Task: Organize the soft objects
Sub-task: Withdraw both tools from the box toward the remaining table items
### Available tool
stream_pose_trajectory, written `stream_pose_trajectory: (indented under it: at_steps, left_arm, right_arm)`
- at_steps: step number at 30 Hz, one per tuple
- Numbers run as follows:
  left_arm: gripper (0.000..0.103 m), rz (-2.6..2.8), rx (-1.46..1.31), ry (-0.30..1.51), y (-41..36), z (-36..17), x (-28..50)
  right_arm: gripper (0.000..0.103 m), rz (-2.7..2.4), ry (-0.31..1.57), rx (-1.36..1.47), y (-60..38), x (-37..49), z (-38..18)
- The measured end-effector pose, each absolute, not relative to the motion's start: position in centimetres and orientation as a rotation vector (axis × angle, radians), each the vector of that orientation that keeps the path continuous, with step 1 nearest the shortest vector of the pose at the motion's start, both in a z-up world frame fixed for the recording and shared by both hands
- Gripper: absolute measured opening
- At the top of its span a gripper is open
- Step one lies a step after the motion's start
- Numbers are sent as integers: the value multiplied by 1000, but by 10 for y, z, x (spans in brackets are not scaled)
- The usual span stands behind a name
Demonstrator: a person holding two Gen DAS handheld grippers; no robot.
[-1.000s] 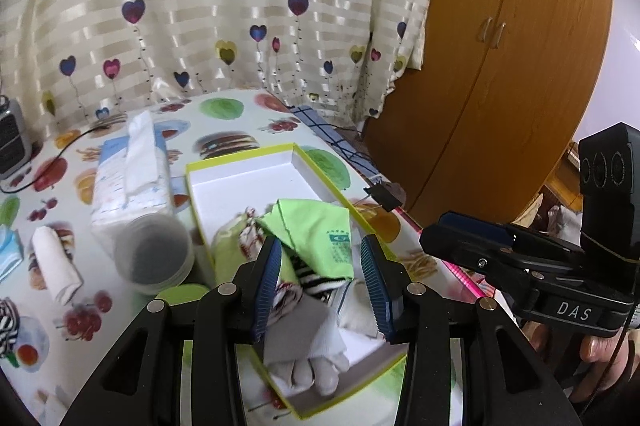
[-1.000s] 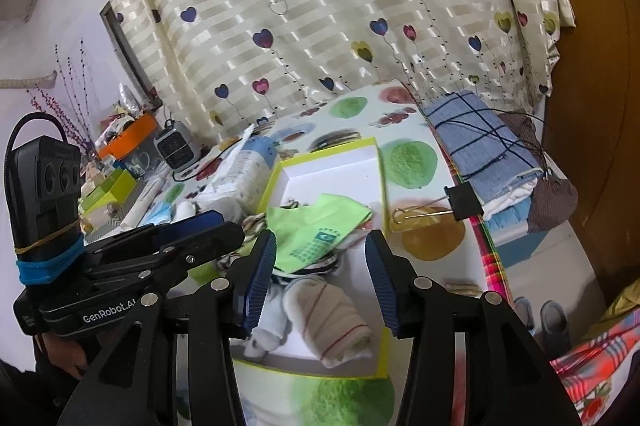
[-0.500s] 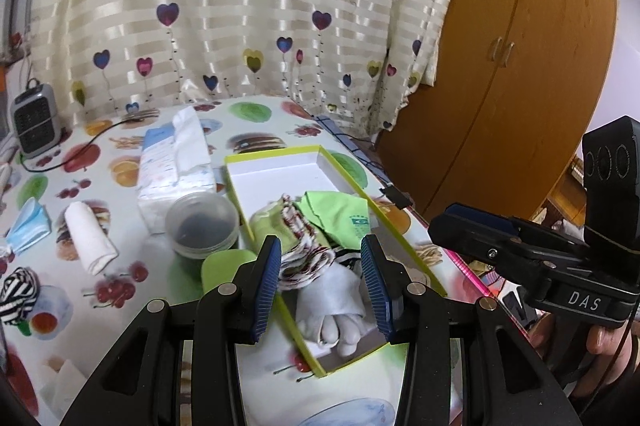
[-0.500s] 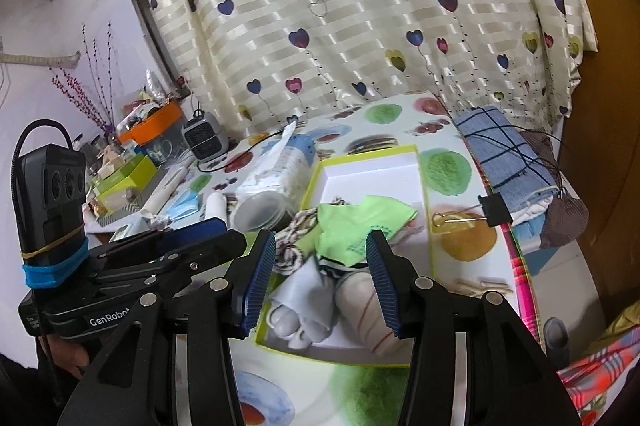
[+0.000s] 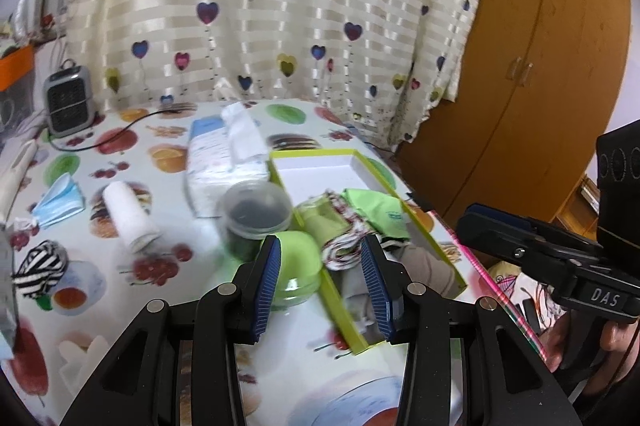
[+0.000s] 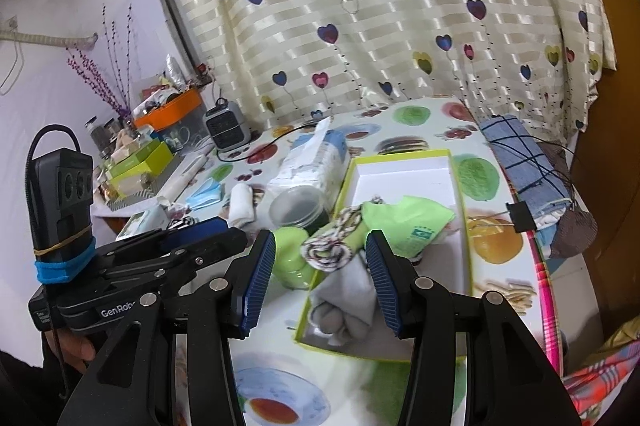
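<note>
Socks: grey pair (image 6: 344, 300) at box's (image 6: 464, 226) near end, green cloth (image 6: 404, 220) behind.
Left tool (image 5: 322, 278): half-wide, empty; I've backed it off the box.
Right tool (image 6: 320, 280): same, retreated.
Remaining: white roll (image 5: 130, 214), striped sock (image 5: 38, 268) loose on counter (image 5: 168, 286).

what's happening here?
A person holds a gripper in each hand over a fruit-print table. Both the left gripper and right gripper are open and empty. The yellow-rimmed box already holds rolled socks and a green cloth; a white roll and striped sock sit outside.
</note>
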State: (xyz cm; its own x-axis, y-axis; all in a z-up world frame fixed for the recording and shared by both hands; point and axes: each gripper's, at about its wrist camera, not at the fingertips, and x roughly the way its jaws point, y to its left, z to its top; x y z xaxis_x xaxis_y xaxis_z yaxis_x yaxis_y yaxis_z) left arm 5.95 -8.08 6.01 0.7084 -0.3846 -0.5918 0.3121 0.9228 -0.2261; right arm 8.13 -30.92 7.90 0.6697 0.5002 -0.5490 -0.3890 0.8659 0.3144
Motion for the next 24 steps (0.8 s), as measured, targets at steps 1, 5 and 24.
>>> stream_pose_trajectory:
  at_steps: [1,5,24]
  left_arm:
    - [40,-372,-119,683,-76,59,59]
    - [40,-322,-136,684,-63,57,57]
    - [45,-72,-136,659,16,46,34]
  right_arm:
    - [49,508,671,174,-307,81,79]
    - [49,537,684,153,-294,81,79]
    - [49,698,748,45,-215,89,69]
